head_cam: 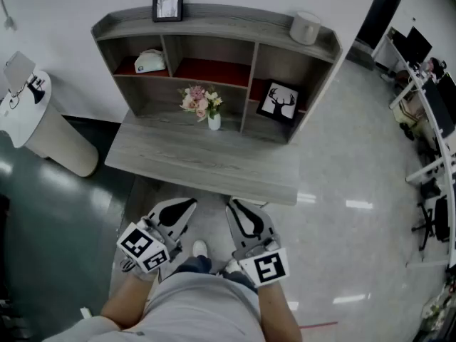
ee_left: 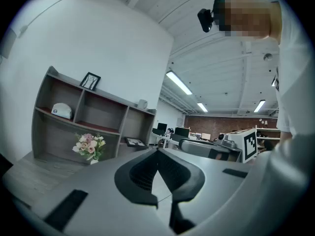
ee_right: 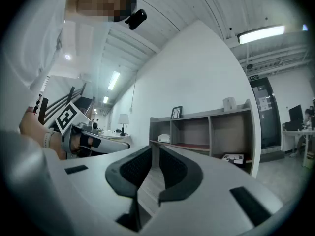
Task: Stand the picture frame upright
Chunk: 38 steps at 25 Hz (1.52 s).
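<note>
The deer picture frame (head_cam: 278, 102), black with a white stag, lies tilted back in the shelf's right-hand compartment. It also shows in the left gripper view (ee_left: 134, 142) and the right gripper view (ee_right: 231, 158). Both grippers are held low in front of the desk's near edge, well short of the frame. My left gripper (head_cam: 188, 206) (ee_left: 158, 154) is shut and empty. My right gripper (head_cam: 236, 206) (ee_right: 153, 151) has its jaws a narrow slit apart with nothing between them.
A grey wooden desk (head_cam: 214, 164) carries a shelf unit (head_cam: 214, 30). A vase of pink flowers (head_cam: 203, 105) stands in the middle. A second small frame (head_cam: 168, 1) and a white cylinder (head_cam: 306, 27) stand on top. A white round table (head_cam: 28, 112) is at the left.
</note>
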{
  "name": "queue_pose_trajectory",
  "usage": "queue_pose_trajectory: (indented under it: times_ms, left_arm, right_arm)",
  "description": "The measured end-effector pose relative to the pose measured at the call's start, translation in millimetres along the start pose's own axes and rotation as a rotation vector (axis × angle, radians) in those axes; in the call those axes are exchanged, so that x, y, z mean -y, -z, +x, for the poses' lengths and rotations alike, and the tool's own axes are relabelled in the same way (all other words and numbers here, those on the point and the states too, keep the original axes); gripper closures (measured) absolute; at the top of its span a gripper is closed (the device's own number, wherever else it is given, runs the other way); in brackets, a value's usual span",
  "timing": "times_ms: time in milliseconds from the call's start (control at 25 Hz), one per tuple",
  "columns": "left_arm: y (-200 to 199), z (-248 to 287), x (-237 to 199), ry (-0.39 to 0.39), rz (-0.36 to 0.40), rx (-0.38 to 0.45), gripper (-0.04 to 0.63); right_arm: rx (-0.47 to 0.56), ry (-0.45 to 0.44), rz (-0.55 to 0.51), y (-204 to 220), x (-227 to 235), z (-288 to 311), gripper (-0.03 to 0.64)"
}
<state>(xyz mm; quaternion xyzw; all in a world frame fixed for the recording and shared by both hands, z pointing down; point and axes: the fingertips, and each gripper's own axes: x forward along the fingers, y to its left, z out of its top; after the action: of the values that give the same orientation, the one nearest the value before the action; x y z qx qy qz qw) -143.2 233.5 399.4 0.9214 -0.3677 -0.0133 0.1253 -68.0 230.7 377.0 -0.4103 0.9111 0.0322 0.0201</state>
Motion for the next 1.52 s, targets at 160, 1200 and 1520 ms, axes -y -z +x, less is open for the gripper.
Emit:
queue_pose_trajectory:
  times_ms: [160, 1200, 1520]
  left_arm:
    - [0.5, -1.5, -16.1, -0.001, -0.002, -0.012, 0.58]
    - [-5.7, 16.2, -107.4, 0.115, 0.082, -0.035, 0.58]
    - [1.2, 49.7, -113.1, 0.146, 0.023, -0.065, 0.58]
  right_arm:
    - [-0.009, 0.009, -0.01, 4.3, -0.5, 13.0, 0.558]
    - [-0.137, 0.117, -0.048, 43.9, 15.1, 100.8, 0.598]
    - [-0.1, 0.166, 0.128, 58.7, 66.9, 96.4, 0.597]
